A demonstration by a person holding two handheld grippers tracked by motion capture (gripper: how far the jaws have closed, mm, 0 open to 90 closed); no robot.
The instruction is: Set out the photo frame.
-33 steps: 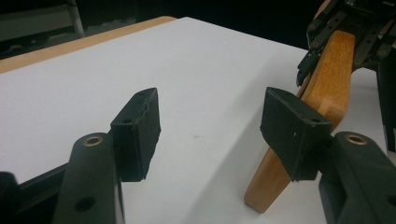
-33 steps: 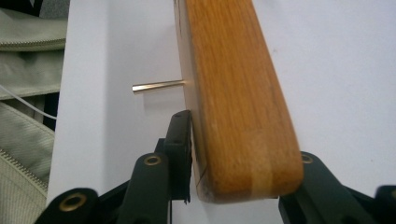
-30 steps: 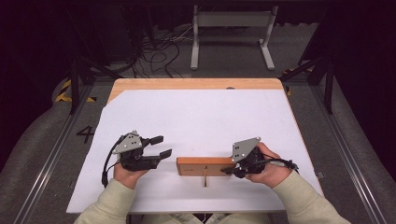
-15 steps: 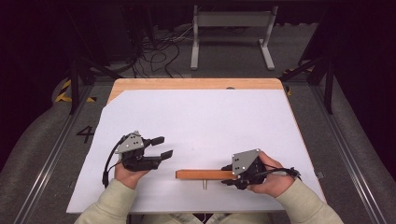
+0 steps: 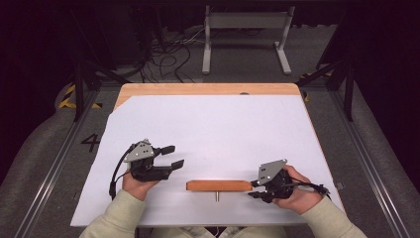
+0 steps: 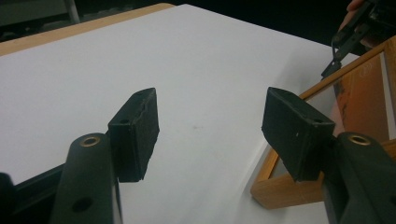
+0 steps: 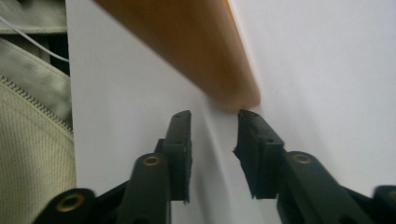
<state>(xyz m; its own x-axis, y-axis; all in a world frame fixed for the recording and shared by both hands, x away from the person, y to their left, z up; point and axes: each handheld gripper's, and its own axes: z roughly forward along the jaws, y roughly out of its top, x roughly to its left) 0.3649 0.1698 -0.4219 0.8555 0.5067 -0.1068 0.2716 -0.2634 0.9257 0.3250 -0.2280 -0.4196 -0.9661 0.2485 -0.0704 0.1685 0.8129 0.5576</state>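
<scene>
A wooden picture frame [image 5: 219,185] stands on its long edge near the table's front and looks like a thin bar from above. A small metal pin [image 5: 216,196] sticks out of its near side. In the left gripper view the frame [image 6: 359,100] shows its glass at the right. My left gripper [image 5: 173,155] [image 6: 210,100] is open and holds nothing, left of the frame. The right gripper [image 5: 252,189] [image 7: 215,114] is open, with its tips just short of the frame's right end [image 7: 233,88]. Its pads touch nothing.
A white sheet [image 5: 223,124] covers most of the wooden table [image 5: 208,89]. A metal stand [image 5: 245,29] and cables [image 5: 168,54] lie on the floor beyond the far edge. A person's sleeves [image 5: 119,213] come in from the bottom.
The frame has tipped from a broader slanted face to a thin upright bar and shifted slightly nearer. The right gripper has let go of its end and backed off to the right. The left gripper has barely moved.
</scene>
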